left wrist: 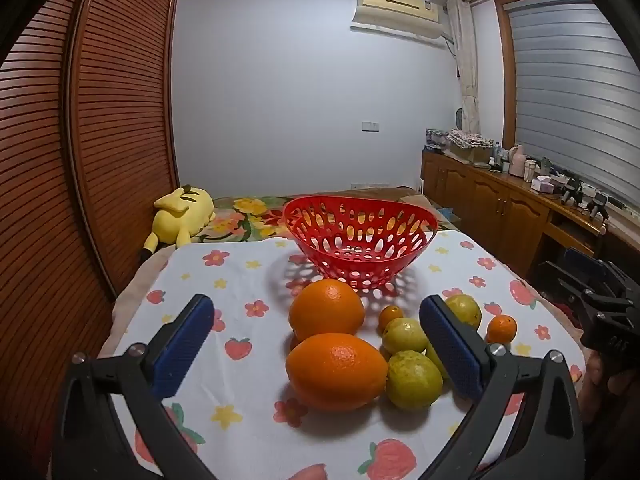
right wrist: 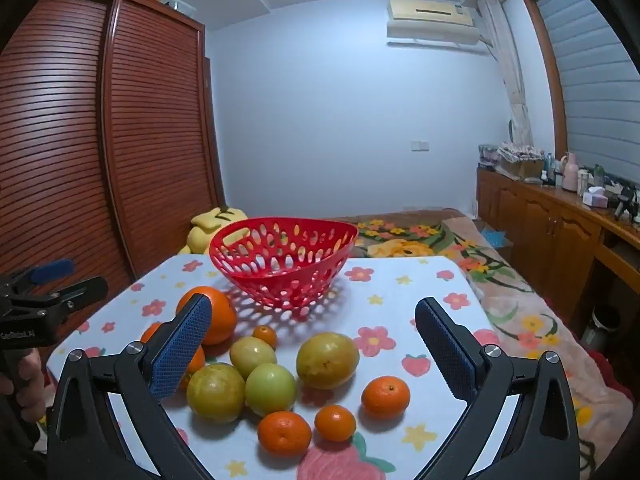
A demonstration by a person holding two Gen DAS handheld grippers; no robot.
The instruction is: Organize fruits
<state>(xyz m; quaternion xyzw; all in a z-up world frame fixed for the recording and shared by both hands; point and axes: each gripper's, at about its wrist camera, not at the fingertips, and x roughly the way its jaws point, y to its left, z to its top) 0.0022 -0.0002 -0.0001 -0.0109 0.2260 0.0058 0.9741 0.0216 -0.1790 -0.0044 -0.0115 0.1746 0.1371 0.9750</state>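
1. Both my views are evenly lit from overhead with a cool, bluish cast on the wall (left wrist: 280, 100).
2. The red basket (left wrist: 360, 240) throws a dotted shadow onto the tablecloth (left wrist: 240, 264) toward me.
3. Small highlights glint on the oranges (left wrist: 336, 370).
4. Fisheye bends the wardrobe (right wrist: 60, 160) and darkens my corners.
5. Focus stays sharp, no motion blur.

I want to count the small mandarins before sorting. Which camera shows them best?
The right wrist view: four small mandarins lie unobstructed near the camera. The left wrist view shows only two, partly behind the green fruits.
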